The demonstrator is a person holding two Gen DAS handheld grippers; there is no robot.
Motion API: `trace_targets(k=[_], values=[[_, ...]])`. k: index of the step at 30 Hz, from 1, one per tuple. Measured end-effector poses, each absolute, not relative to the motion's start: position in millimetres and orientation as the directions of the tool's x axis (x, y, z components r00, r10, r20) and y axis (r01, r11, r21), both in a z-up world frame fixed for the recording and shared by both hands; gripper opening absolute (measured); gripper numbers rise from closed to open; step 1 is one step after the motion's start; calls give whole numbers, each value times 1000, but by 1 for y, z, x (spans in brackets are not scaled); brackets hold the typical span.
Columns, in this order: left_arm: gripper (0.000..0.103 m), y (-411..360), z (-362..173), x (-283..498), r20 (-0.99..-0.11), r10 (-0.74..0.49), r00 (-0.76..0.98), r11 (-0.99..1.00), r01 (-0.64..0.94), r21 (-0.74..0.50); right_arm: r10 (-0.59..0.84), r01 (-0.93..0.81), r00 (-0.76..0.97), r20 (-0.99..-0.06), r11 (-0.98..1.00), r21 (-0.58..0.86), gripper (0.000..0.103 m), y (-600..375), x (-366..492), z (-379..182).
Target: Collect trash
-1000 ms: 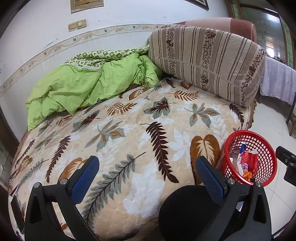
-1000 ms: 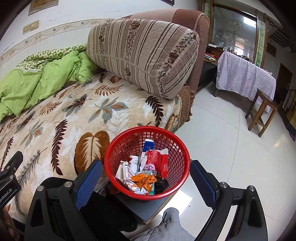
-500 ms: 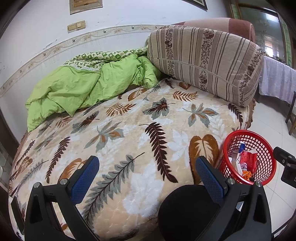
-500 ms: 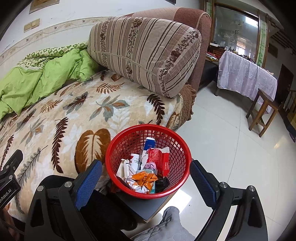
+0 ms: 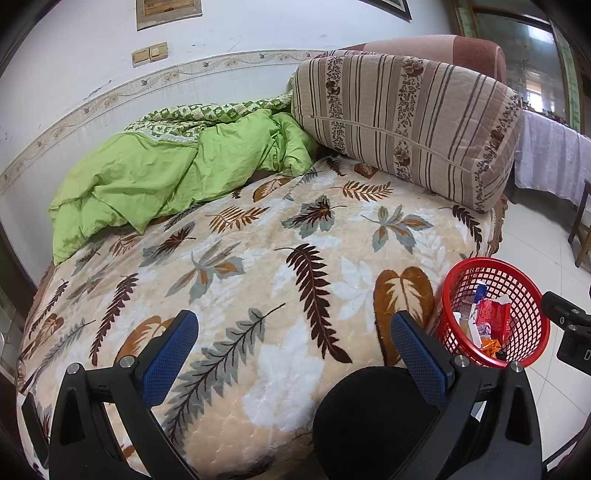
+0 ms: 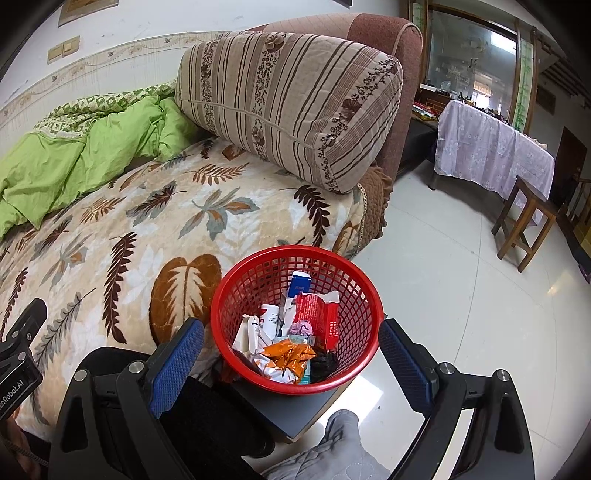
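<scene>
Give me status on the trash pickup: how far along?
Looks mostly done. The red basket already holds the orange wrapper, red packet and small boxes. In hand: nothing; left claw and right claw are both open and empty. Left: no loose trash visible on the leaf-print bed cover.

White wall with a floral border strip, a pair of beige switches and a framed picture above. Bed under a leaf-print blanket, crumpled green quilt by the wall, striped bolster cushion leaning on a brown upholstered headboard. Glossy white tile floor. Table with lilac cloth, wooden stool beside it. Daylight through a large glazed opening.
</scene>
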State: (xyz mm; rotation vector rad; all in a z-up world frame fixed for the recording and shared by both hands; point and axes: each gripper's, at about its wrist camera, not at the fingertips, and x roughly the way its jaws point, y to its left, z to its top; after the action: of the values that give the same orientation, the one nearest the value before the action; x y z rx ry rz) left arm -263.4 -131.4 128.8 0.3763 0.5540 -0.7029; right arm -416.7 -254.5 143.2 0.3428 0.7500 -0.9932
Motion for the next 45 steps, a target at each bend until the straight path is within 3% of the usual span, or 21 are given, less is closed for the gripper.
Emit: trace_targets(k=[45], values=[[103,-133,128,-266,-592,-499,633,707,693,144,-618,850,325,-715,523,-65,97,-251,-416,136]])
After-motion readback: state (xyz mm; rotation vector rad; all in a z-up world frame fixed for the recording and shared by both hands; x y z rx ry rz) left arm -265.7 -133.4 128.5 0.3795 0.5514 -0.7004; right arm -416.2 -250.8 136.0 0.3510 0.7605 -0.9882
